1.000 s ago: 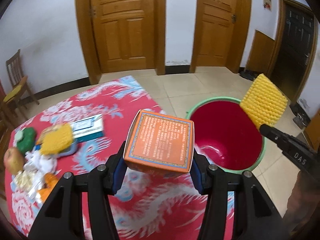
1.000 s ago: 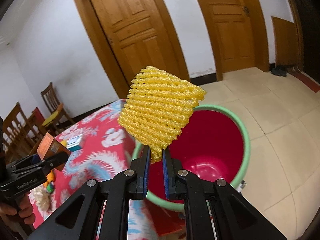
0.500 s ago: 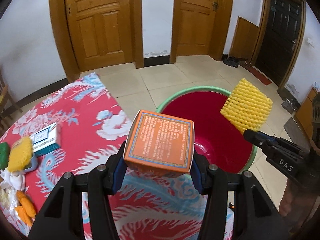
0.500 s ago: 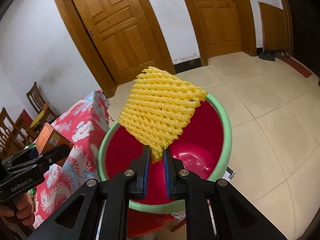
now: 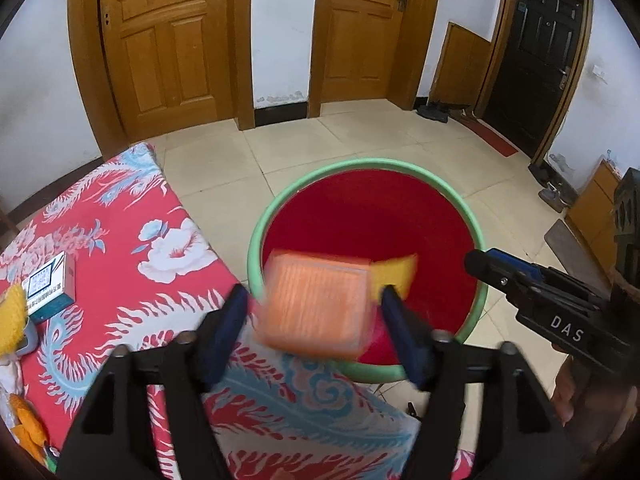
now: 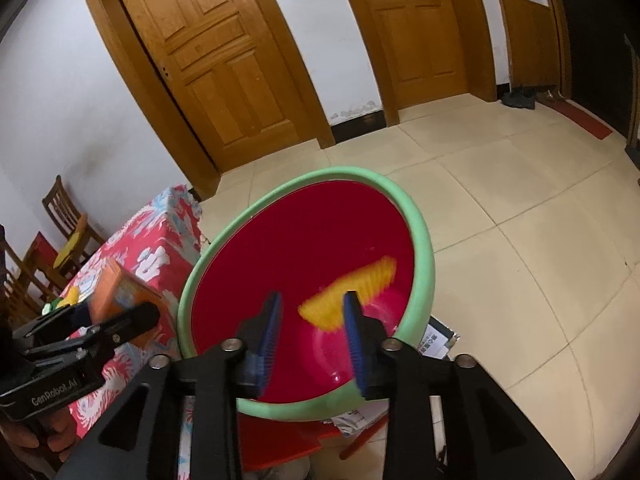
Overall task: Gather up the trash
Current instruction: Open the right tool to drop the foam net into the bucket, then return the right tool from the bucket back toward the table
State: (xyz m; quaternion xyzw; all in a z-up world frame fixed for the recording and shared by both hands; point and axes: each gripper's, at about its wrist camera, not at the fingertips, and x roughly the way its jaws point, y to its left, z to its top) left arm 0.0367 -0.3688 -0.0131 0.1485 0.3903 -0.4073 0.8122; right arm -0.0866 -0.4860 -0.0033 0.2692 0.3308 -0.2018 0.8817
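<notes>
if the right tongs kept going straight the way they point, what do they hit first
Most likely the red inside of the bin, with the blurred yellow foam net falling ahead of the open right tongs; depth is hard to judge.

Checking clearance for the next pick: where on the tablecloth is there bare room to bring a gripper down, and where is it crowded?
The red tablecloth lies bare from its far corner to the edge beside the red basin. Clutter sits at the left edge: a small white and teal box, yellow foam netting and orange scraps below them.

Box (image 5: 316,304) and foam net (image 6: 348,294) released, falling.
</notes>
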